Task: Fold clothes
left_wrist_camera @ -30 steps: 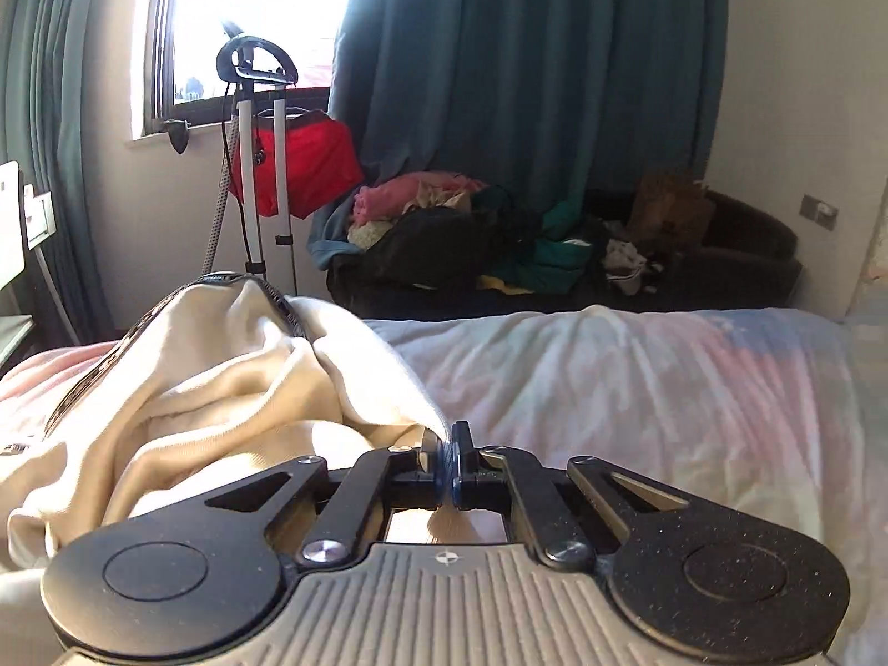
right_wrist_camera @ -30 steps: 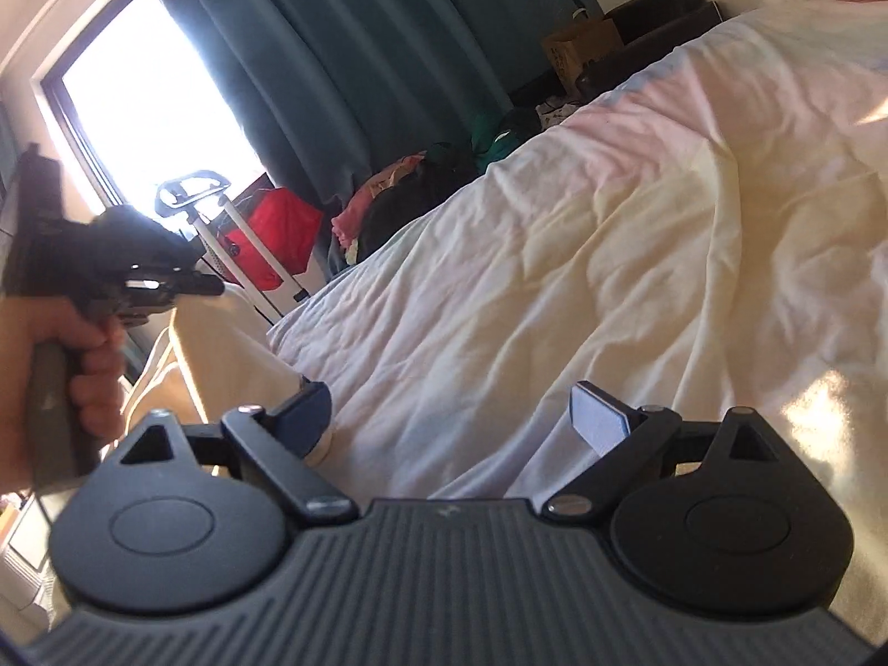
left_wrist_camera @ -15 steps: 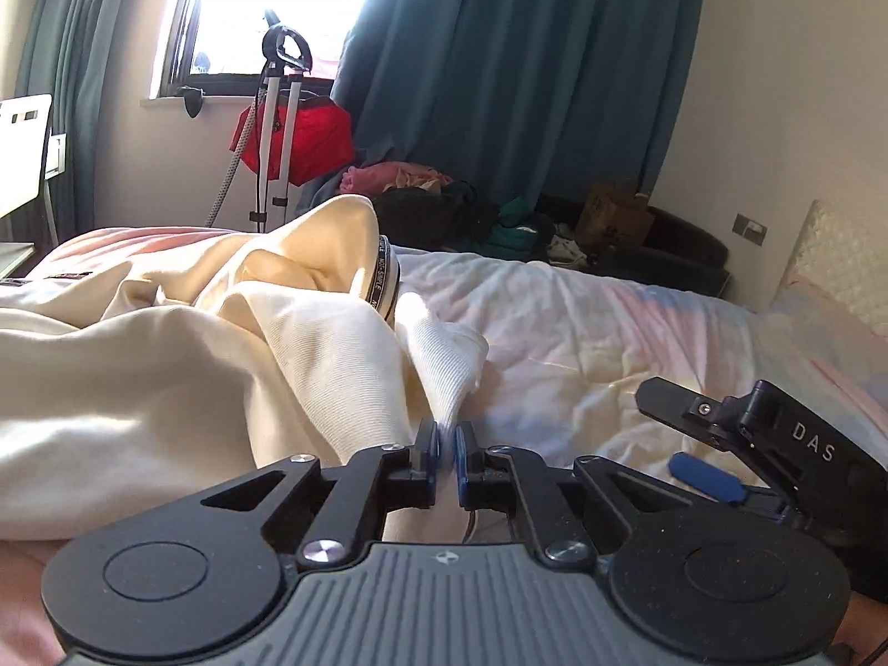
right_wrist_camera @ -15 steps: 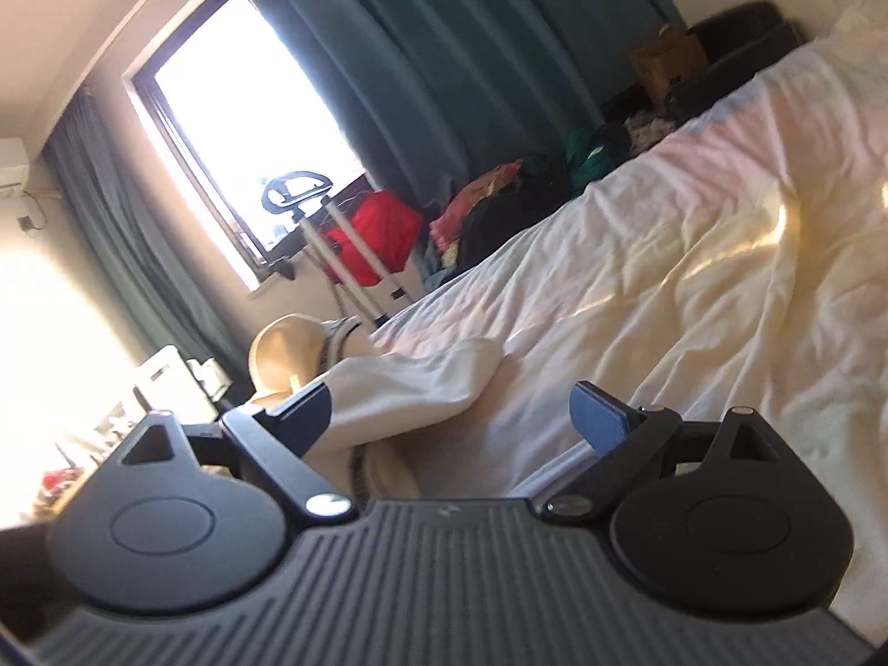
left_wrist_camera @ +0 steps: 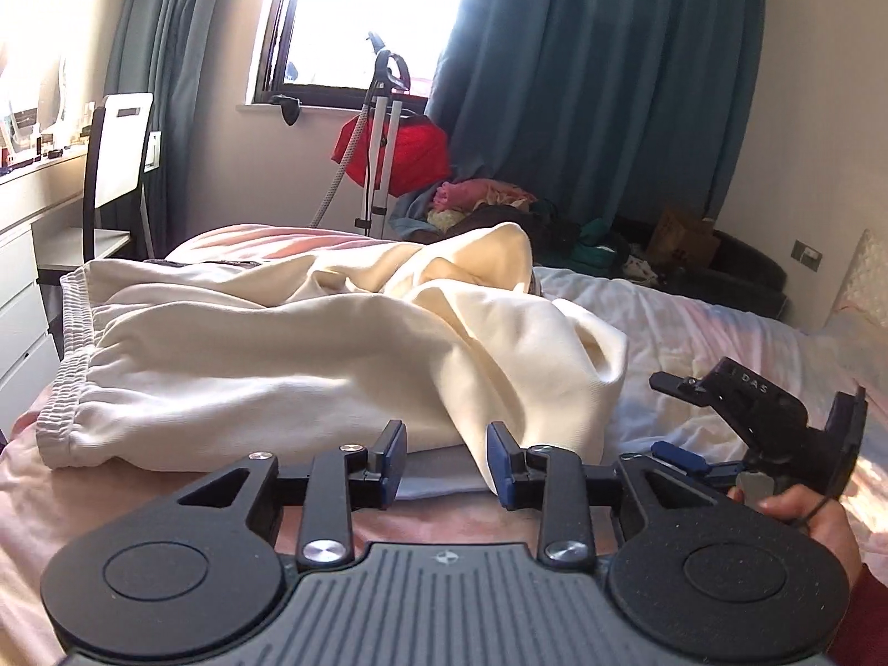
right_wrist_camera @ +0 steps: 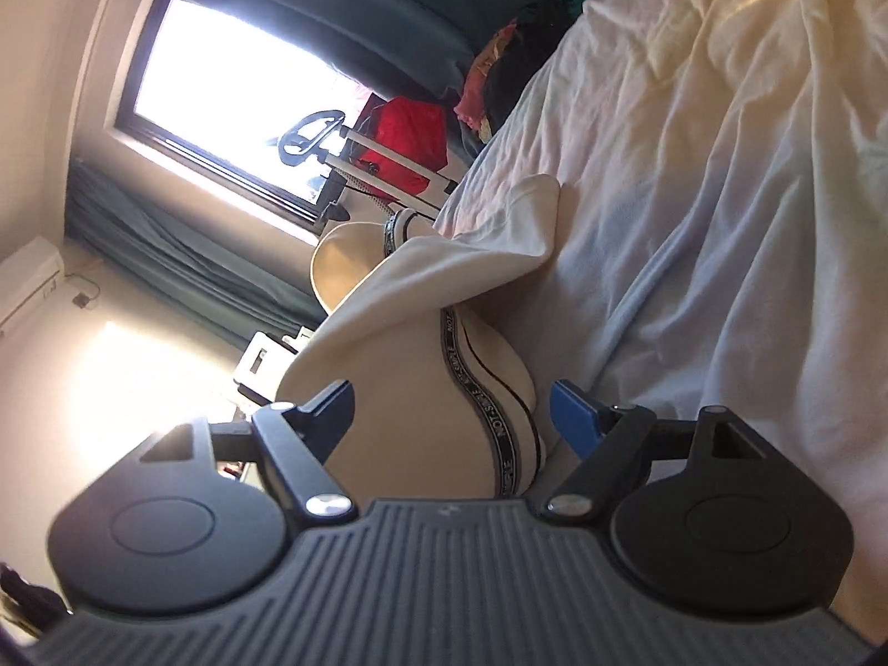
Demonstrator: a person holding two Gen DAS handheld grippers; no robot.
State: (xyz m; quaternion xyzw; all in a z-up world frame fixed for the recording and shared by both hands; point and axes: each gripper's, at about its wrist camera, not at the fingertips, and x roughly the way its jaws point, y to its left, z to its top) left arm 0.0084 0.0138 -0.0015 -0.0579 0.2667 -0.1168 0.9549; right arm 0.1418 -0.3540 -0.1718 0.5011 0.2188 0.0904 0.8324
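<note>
The cream sweatpants (left_wrist_camera: 311, 355) lie rumpled across the near end of the bed (left_wrist_camera: 721, 344), their elastic waistband (left_wrist_camera: 66, 366) toward the left edge and a loose fold of leg fabric hanging down toward the near edge. A black-and-white printed side stripe (right_wrist_camera: 494, 405) runs along one leg in the right wrist view.

The left claw (left_wrist_camera: 447, 463) has its jaws parted and opening. The hanging fold lies just at the inner face of the right-hand pad (left_wrist_camera: 502, 458), but no pad presses on it, so the cloth is judged released. The right claw (right_wrist_camera: 452, 416) stands wide with its jaws closing. The striped leg bulges between the pads without being pinched as yet. The right wrist view is strongly rolled, so that claw approaches at a tilt. The person's hand (left_wrist_camera: 810, 521) holds it near the bed's near right area.

Risks noted:
- The right claw may close on a thick bunch rather than a single edge, which would drag both layers and spoil the fold line.
- The tilted approach may let one pad slide off the rounded bulge, so the grip catches only the stripe trim.
- The freed fold by the left claw is unsupported and may slump over the near edge of the bed.
- The two claws work close together, so a collision is possible.
</note>
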